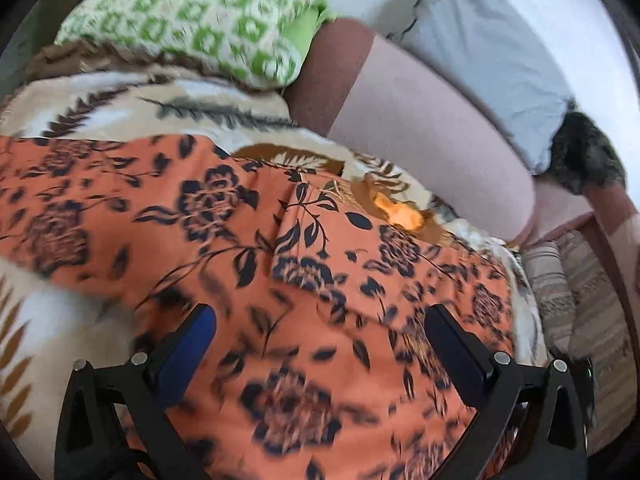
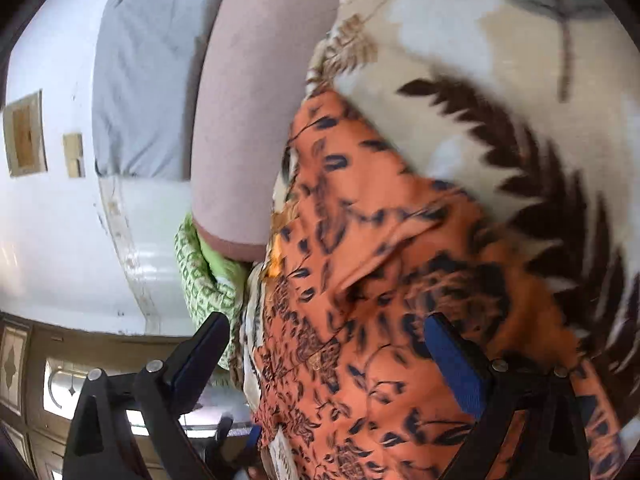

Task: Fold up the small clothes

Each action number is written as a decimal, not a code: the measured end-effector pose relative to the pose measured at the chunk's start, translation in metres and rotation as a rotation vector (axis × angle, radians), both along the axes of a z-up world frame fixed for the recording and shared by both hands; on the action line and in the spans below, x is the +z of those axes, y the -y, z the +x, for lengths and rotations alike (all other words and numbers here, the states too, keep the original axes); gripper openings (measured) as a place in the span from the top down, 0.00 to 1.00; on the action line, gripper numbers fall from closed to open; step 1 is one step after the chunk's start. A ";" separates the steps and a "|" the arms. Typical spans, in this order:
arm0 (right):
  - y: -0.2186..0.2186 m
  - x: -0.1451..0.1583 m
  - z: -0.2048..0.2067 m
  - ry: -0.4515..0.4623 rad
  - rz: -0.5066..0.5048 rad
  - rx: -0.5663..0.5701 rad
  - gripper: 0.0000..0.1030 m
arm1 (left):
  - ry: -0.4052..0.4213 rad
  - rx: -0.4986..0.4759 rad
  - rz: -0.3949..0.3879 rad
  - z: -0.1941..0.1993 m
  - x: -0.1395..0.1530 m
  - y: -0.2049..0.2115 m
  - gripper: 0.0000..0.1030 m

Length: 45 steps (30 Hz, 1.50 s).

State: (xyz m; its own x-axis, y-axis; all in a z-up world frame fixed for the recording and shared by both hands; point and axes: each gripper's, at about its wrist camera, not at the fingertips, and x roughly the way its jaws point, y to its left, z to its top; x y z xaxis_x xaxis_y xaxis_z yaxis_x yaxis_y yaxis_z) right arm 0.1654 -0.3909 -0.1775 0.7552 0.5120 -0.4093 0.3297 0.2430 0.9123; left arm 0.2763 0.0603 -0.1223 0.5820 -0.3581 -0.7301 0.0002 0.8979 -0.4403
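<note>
Across the lower half of the left wrist view our left gripper (image 1: pixel 320 344) hangs spread above the orange floral garment (image 1: pixel 256 248), pinching nothing; in the right view our right gripper (image 2: pixel 328 352) is spread too, over lower-centre cloth, so we judge a fresh corner pinch comes next

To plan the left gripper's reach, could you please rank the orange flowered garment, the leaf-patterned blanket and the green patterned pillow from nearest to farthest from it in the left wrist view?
From the left gripper:
1. Orange flowered garment, directly beneath and between its open fingers.
2. Leaf-patterned blanket, under and beyond the garment.
3. Green patterned pillow, at the far upper left.
</note>
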 end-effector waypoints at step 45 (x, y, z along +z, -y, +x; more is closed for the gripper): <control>0.054 -0.003 0.033 -0.049 0.060 -0.213 0.04 | 0.048 0.143 0.046 -0.006 0.002 -0.001 0.96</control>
State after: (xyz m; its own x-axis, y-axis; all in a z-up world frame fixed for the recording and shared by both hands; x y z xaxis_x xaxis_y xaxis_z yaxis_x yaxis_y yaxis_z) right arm 0.1985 -0.4445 -0.1803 0.8286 0.3678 -0.4221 0.4124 0.1090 0.9045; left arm 0.2706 0.0610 -0.1201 0.6595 -0.2355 -0.7139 -0.1093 0.9095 -0.4010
